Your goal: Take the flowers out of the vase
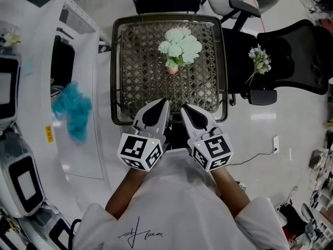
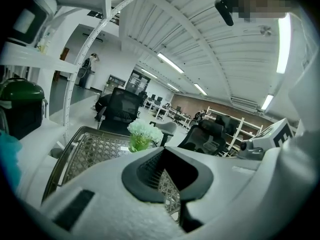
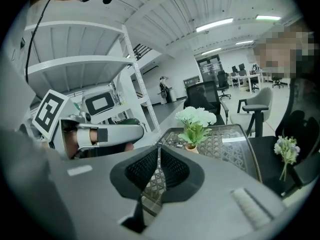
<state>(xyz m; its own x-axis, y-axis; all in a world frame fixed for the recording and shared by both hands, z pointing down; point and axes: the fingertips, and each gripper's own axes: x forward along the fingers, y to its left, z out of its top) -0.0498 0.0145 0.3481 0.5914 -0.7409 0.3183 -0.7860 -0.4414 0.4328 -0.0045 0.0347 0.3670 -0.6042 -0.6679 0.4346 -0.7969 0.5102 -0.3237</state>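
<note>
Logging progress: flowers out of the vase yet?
Barely. Done, maybe: one sprig lies on the black chair, off the table. In hand: nothing; left tongs and right tongs are both shut and empty at the table's near edge. Left: the white bunch stands in the vase.

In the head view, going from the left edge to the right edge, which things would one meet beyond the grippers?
teal cloth → white flowers in the vase → small flower sprig on the black chair
</note>
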